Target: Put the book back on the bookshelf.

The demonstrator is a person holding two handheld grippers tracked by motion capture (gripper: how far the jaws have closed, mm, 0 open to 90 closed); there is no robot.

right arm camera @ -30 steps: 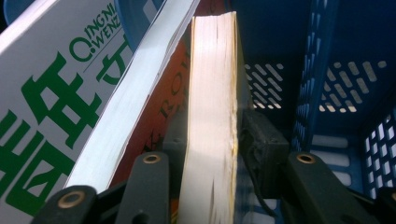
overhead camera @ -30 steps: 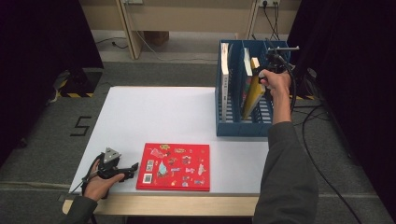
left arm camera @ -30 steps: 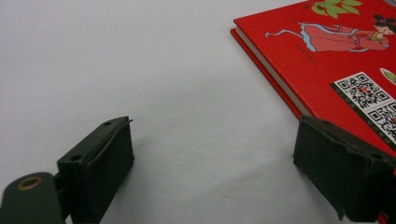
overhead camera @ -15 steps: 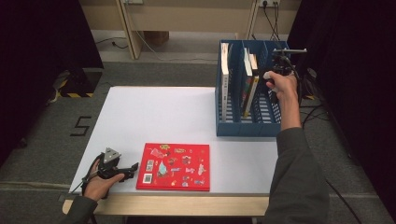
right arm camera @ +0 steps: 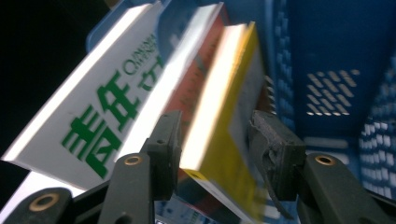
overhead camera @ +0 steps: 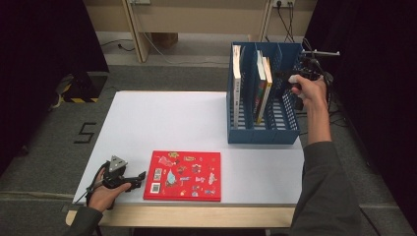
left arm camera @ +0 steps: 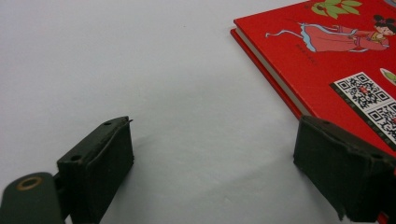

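Two claws are ours. Our right claw [right arm camera: 215, 149] has just been opening, the yellow book [right arm camera: 224, 140] between its jaws inside the blue rack [overhead camera: 287, 135]. Our left claw [left arm camera: 212, 172] gapes empty beside the red book [left arm camera: 336, 65].

1. The white surface [overhead camera: 162, 123] has a pale wooden near edge [overhead camera: 187, 216] and stands on a grey carpet floor [overhead camera: 59, 147].
2. Black curtains [overhead camera: 44, 44] hang dark at the left and right sides.
3. A pale wooden frame [overhead camera: 135, 29] stands at the far side, with a cardboard box [overhead camera: 164, 38] behind it.
4. Black cables [overhead camera: 287, 19] hang from a wall socket [overhead camera: 282, 4] at far right.
5. A black-and-yellow striped block [overhead camera: 76, 91] lies on the floor at left, and a black figure "5" [overhead camera: 86, 132] is marked near it.
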